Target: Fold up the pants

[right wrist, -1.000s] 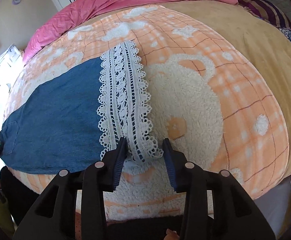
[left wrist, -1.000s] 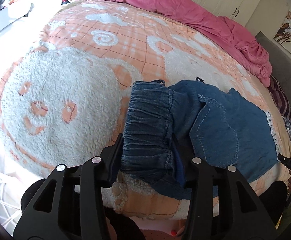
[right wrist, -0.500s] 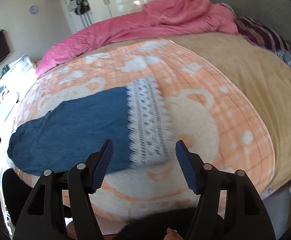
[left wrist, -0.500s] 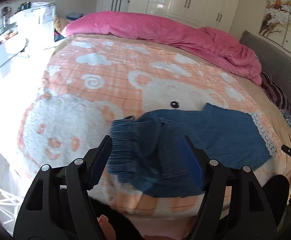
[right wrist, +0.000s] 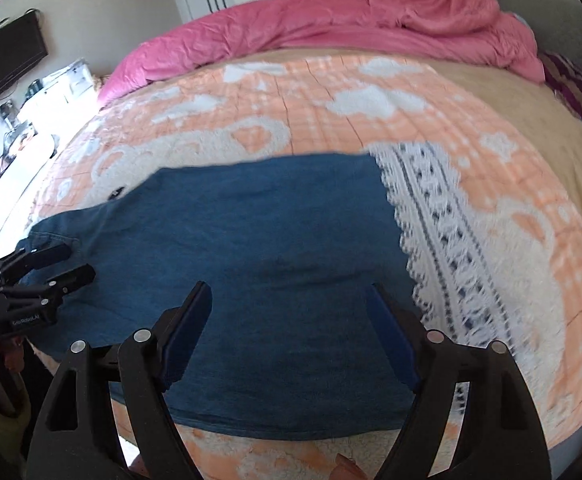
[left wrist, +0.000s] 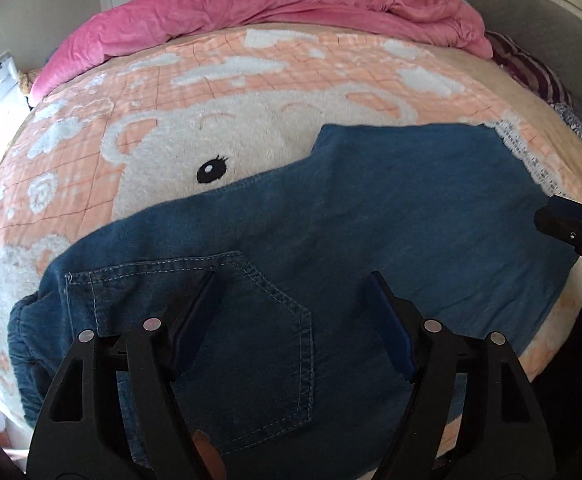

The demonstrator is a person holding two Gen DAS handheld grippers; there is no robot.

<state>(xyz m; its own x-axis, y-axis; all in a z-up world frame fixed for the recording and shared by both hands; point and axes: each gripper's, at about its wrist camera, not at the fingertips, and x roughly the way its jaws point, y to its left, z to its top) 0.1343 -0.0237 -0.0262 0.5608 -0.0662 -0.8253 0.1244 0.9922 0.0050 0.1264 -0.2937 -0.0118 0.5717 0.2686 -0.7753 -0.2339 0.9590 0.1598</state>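
Note:
The blue denim pants (left wrist: 331, 216) lie flat on the bed, folded lengthwise, with the elastic waistband (left wrist: 21, 332) at the left and the white lace hem (right wrist: 451, 240) at the right. My left gripper (left wrist: 293, 312) is open and empty above the back pocket (left wrist: 251, 320). My right gripper (right wrist: 289, 324) is open and empty above the leg of the pants (right wrist: 271, 232). Each gripper shows at the edge of the other's view: the right gripper (left wrist: 571, 226) and the left gripper (right wrist: 37, 276).
The pants rest on a peach and white bear blanket (left wrist: 251, 92) that covers the bed. A crumpled pink duvet (left wrist: 271, 4) lies along the far side. A striped purple cloth (right wrist: 579, 88) lies at the far right. A white desk (right wrist: 35, 136) stands at the left.
Both grippers have let go of the pants, opened wide and moved inward: the left from the waistband to the pocket, the right from the lace hem to the leg.

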